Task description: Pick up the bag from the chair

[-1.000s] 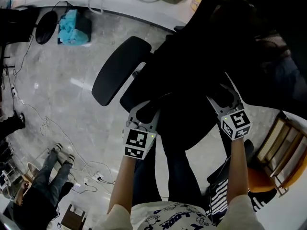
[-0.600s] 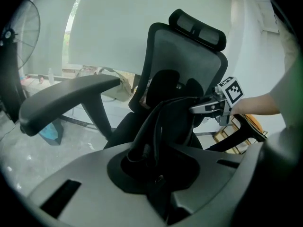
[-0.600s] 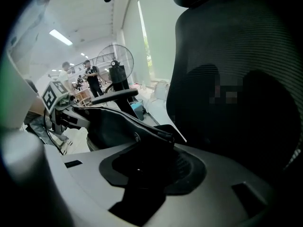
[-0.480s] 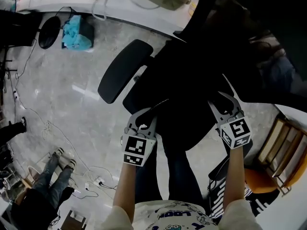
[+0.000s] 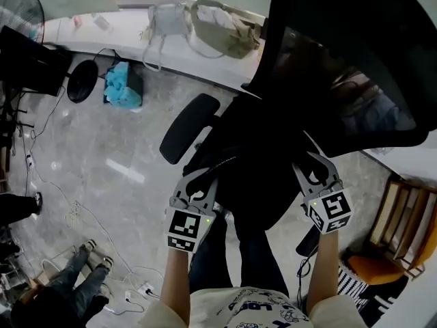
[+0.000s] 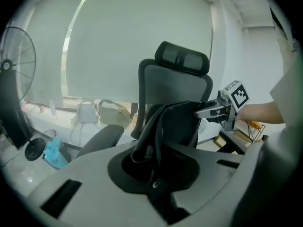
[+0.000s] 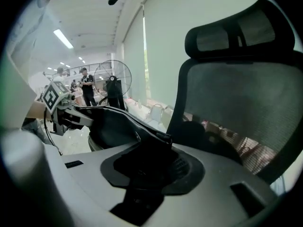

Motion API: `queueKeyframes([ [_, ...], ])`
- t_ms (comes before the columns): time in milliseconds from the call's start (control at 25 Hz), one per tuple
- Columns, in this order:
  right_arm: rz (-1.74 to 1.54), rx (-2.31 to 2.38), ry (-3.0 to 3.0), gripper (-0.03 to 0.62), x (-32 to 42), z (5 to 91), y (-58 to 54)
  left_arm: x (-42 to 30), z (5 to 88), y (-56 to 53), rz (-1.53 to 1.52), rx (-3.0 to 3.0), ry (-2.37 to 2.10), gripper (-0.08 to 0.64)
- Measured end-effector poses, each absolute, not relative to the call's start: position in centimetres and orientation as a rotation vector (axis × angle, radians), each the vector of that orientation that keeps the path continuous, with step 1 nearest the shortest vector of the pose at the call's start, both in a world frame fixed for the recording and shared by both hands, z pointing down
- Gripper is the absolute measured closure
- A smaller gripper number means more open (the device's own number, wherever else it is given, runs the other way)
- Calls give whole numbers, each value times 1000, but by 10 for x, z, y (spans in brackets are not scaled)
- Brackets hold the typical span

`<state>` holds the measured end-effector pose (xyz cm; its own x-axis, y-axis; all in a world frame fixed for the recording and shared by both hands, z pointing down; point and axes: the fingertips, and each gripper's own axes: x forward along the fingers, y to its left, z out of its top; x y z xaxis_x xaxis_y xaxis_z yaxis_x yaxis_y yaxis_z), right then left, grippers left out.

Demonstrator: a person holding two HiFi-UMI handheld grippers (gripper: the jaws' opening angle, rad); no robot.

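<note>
A black bag [image 5: 256, 176] hangs stretched between my two grippers in front of the black office chair [image 5: 341, 53]. My left gripper [image 5: 199, 180] is shut on the bag's left edge, and in the left gripper view the dark fabric [image 6: 156, 126] runs down into its jaws. My right gripper [image 5: 313, 164] is shut on the bag's right edge [image 7: 137, 141]. Each gripper view shows the other gripper across the bag: the right gripper [image 6: 213, 111] and the left gripper [image 7: 71, 117]. The bag hides most of the chair's seat.
The chair's armrest [image 5: 190, 125] juts out to the left. A beige bag [image 5: 222, 26] and a pale bag [image 5: 160, 22] lie on the white ledge behind. A blue bundle [image 5: 123, 87], cables and a fan [image 5: 17, 9] stand left. A person's legs [image 5: 75, 279] are lower left, a wooden rack [image 5: 403, 210] right.
Both grippers keep their hold on the bag and have moved slightly toward me. The head view has tilted up, so more of the chair's back and the ledge shows.
</note>
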<state>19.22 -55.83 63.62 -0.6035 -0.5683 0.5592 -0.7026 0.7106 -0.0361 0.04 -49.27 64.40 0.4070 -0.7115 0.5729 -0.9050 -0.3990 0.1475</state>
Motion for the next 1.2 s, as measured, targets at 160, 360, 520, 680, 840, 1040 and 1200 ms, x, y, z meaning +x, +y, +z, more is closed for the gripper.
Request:
queueKeyframes([
  [160, 295, 1062, -2408, 456, 190, 568, -529, -6, 579, -478, 561, 2302, -1369, 518],
  [360, 262, 1188, -2429, 459, 191, 499, -506, -10, 506, -472, 533, 2405, -1373, 518],
  [520, 239, 1285, -2433, 460, 190, 448, -480, -12, 454, -458, 518, 2466, -1369, 518],
  [680, 203, 1376, -2439, 462, 182, 406, -461, -22, 409, -450, 483, 2534, -1373, 518],
  [840, 184, 1457, -2446, 462, 181, 375, -448, -23, 374, -448, 459, 2602, -1375, 518],
  [1040, 132, 1532, -2439, 463, 178, 344, -431, -26, 343, -438, 448, 2673, -1350, 518],
  [1200, 85, 1585, -2439, 463, 178, 319, -421, -26, 318, -433, 441, 2734, -1325, 518],
])
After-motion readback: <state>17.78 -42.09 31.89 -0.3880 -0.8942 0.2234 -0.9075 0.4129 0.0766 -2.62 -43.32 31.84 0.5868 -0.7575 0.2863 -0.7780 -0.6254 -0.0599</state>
